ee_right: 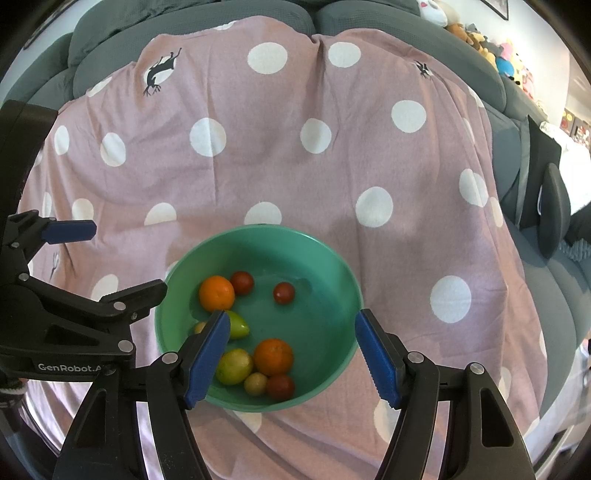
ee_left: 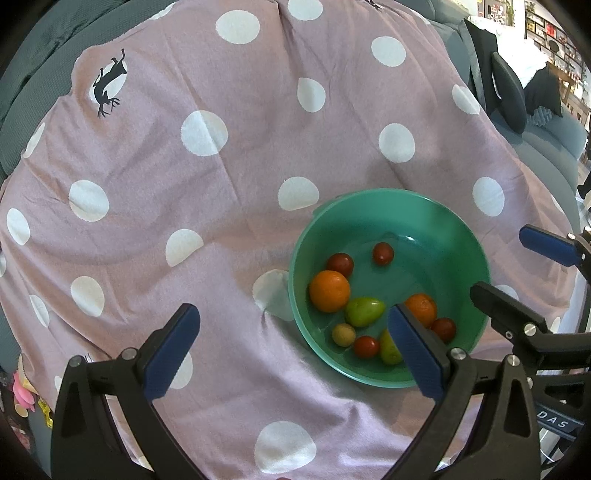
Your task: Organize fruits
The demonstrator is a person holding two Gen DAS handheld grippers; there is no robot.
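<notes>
A green bowl (ee_left: 443,221) (ee_right: 332,258) sits on a pink polka-dot blanket and holds several fruits: two oranges (ee_left: 329,291) (ee_right: 217,293), red tomatoes (ee_left: 383,253) (ee_right: 283,292), green fruits (ee_left: 364,311) (ee_right: 233,366) and small yellowish ones (ee_left: 343,334) (ee_right: 255,383). My left gripper (ee_left: 295,350) is open and empty, to the left of the bowl with its right finger over the bowl's near side. My right gripper (ee_right: 291,354) is open and empty above the bowl's near half. Each gripper shows at the edge of the other view.
The pink blanket (ee_left: 221,166) (ee_right: 332,166) covers a grey sofa (ee_right: 184,22). Plush toys (ee_right: 498,55) lie at the back right. A dark chair (ee_left: 509,88) stands to the right, past the blanket's edge.
</notes>
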